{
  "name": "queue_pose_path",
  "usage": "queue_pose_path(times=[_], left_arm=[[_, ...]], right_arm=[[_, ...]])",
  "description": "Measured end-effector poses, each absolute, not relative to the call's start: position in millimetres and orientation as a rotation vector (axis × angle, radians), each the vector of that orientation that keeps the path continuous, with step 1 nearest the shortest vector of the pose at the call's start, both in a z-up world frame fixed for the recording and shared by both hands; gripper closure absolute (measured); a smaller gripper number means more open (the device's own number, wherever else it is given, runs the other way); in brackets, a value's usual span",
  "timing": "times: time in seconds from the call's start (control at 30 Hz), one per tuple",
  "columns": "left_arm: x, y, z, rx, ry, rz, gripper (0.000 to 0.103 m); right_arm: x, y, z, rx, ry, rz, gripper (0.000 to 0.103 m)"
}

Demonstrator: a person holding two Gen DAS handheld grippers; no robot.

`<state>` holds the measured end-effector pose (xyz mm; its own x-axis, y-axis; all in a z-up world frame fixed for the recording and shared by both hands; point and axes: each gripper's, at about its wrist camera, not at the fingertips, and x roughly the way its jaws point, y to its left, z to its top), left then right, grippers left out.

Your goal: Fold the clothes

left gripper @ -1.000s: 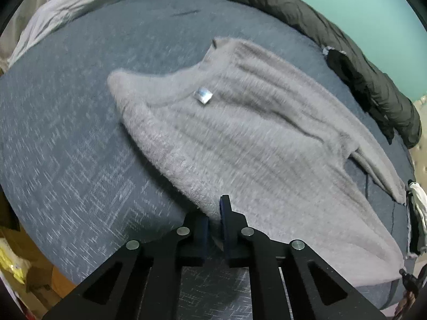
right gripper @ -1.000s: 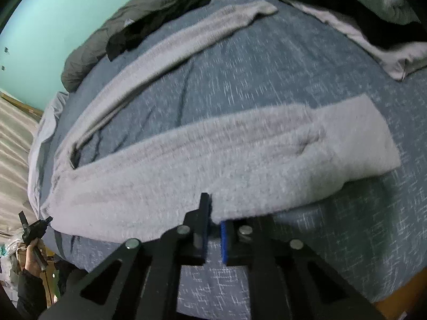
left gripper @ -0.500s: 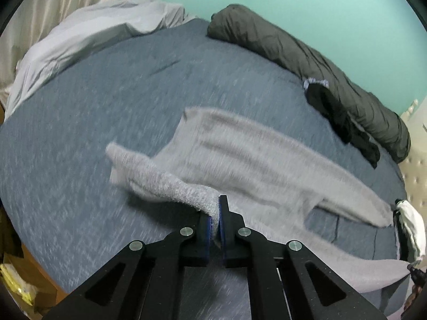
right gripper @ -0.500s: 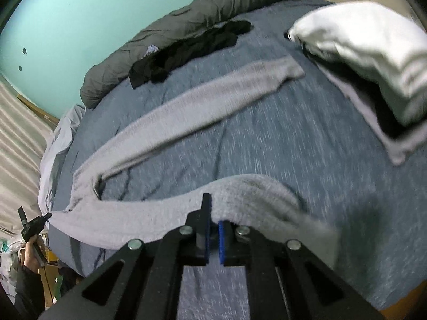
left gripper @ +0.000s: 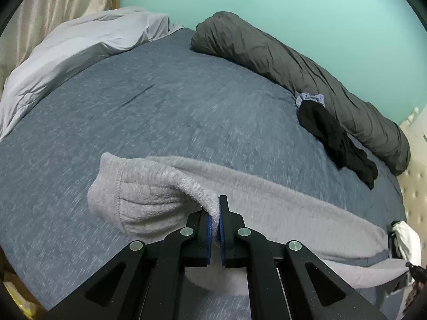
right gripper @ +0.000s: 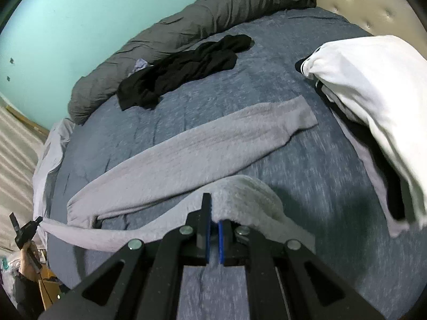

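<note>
Left gripper (left gripper: 215, 213) clamps a raised fold of the grey sweater (left gripper: 267, 208); right gripper (right gripper: 212, 213) pinches its other edge, lifted off the blue bedsheet (left gripper: 133, 112). Right view alone shows one sleeve (right gripper: 240, 133) lying flat — beside a white garment (right gripper: 373, 85). Left view alone shows a pale duvet (left gripper: 80, 42).

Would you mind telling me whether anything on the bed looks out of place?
A crumpled black garment lies unfolded against the dark rolled duvet; the grey sweater is mid-fold, nothing damaged.
</note>
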<state>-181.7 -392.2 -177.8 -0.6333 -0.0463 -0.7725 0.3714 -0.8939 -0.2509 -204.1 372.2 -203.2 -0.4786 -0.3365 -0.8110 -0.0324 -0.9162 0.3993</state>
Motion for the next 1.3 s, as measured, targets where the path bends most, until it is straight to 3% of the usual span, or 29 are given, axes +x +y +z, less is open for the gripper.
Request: queue_pose_path(times=[0.4, 0.8, 0.87, 0.93, 1.0, 1.17, 1.3], left_arm=[[-280.9, -389.9, -212.2, 1.281, 0.552, -2.518, 0.099], [-350.3, -387.6, -284.2, 1.382, 0.465, -2.437, 0.096], [-355.7, -385.5, -294.2, 1.397, 0.461, -2.429, 0.095], [-353.6, -383.8, -292.5, 1.376, 0.463, -2.435, 0.075], [-349.0, -382.1, -286.9, 1.344, 0.467, -2.446, 0.055], [-337.5, -377.9, -273.0, 1.264, 0.475, -2.470, 0.043], [-325.0, -365.6, -259.6, 1.207, 0.462, -2.512, 0.042]], right_arm=[[-321.9, 358.6, -237.1, 1.701, -0.502, -2.470, 0.100], [-419.9, 331.1, -285.7, 1.804, -0.451, -2.489, 0.099], [-431.7, 329.2, -294.7, 1.807, -0.423, -2.491, 0.092], [-440.9, 327.1, -301.9, 1.818, -0.381, -2.498, 0.083], [-445.1, 327.8, -301.1, 1.766, -0.347, -2.506, 0.082], [-443.7, 347.5, -280.4, 1.621, -0.254, -2.585, 0.053], [-424.6, 373.7, -266.8, 1.562, -0.254, -2.633, 0.052]])
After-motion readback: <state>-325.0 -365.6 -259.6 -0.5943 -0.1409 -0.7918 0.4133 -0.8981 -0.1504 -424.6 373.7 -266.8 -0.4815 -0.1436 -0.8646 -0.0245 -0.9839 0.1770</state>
